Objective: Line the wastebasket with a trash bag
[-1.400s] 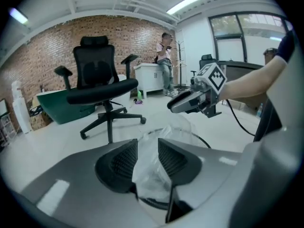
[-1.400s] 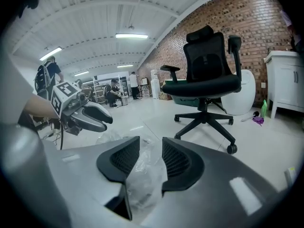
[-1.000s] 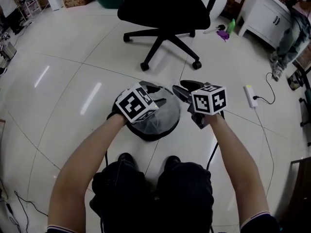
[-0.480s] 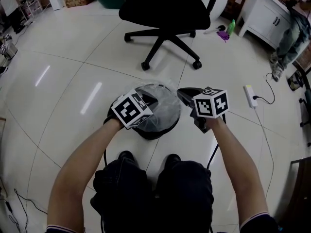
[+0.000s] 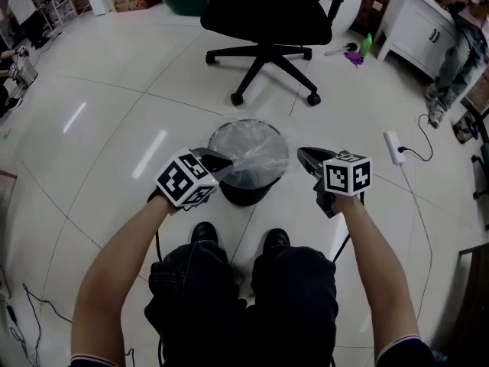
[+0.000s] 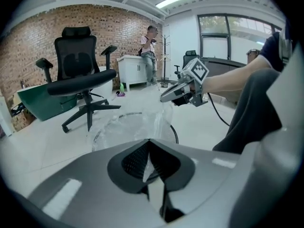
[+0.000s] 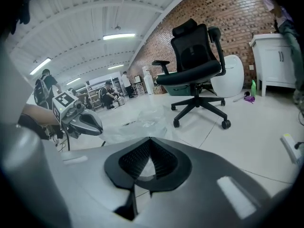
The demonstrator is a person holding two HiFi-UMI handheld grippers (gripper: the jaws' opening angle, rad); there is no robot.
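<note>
From the head view, the wastebasket point(image 5: 245, 193) stands on the tiled floor point(image 5: 114, 113) just ahead of your feet, and the clear trash bag point(image 5: 252, 150) is already sunk into it with its mouth ballooning over the rim. You hold your left gripper point(image 5: 221, 161) at the rim's left side and your right gripper point(image 5: 304, 156) just off its right side. That opposed stance reads as a way to stretch the bag's mouth wide enough to fold its hem down around the outside. The office chair point(image 5: 267, 17) stands well behind and is out of the way. In the left gripper view, your left tongs are pressed together at the tips with a pale sliver of film between the pads, so they are pinching the bag's edge. Ahead, the crumpled plastic point(image 6: 126, 126) rises above the basket's dark rim point(image 6: 174, 133) and lifts toward the right gripper point(image 6: 164, 98) across the opening. In the right gripper view, your right tongs are likewise closed tip to tip. The film point(image 7: 138, 122) runs down to those tips, so I judge that they too pinch the hem, though less plainly. The left gripper point(image 7: 97, 125) is low at the far side. The hem is not yet tucked over the rim; thin film held this taut could tear or slip free.
</note>
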